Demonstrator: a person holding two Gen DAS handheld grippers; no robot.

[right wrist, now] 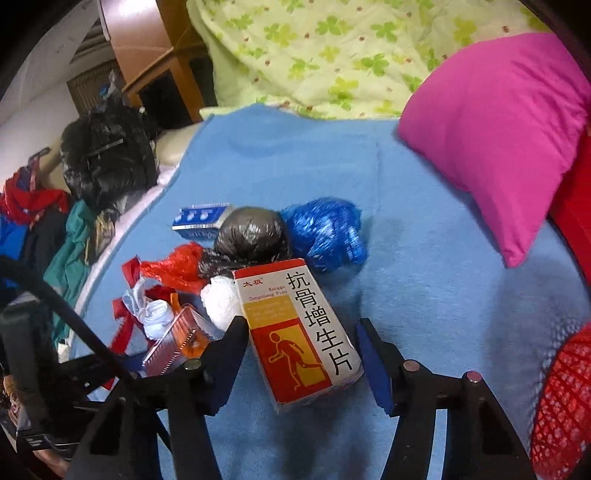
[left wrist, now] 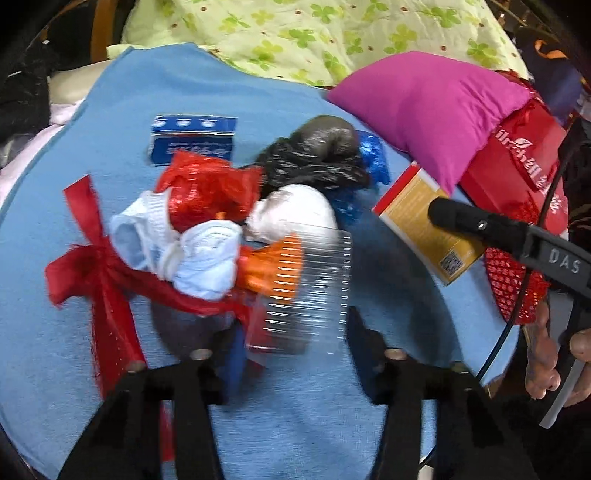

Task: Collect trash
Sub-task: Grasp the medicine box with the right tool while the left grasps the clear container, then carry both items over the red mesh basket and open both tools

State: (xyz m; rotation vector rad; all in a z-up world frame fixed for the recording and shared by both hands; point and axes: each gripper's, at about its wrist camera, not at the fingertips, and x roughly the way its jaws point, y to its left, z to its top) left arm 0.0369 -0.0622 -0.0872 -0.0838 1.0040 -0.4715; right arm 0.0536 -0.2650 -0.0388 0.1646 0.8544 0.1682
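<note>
A heap of trash lies on a blue blanket (left wrist: 295,424): a red ribbon (left wrist: 107,295), a light blue rag (left wrist: 192,254), a red plastic bag (left wrist: 207,188), a black bag (left wrist: 317,155), a blue bag (right wrist: 325,232), a white bag (left wrist: 295,210) and a clear ribbed plastic container (left wrist: 310,280) with orange inside. My left gripper (left wrist: 291,343) is open, its fingers on either side of the container's near end. My right gripper (right wrist: 301,354) is open around a red, white and yellow medicine box (right wrist: 299,332), which also shows in the left wrist view (left wrist: 428,225).
A small blue box (left wrist: 194,138) lies behind the heap. A magenta pillow (left wrist: 432,110) and a red gift bag (left wrist: 517,162) sit at the right. A green clover quilt (left wrist: 314,33) lies behind. Dark clothes (right wrist: 107,155) are piled at the left.
</note>
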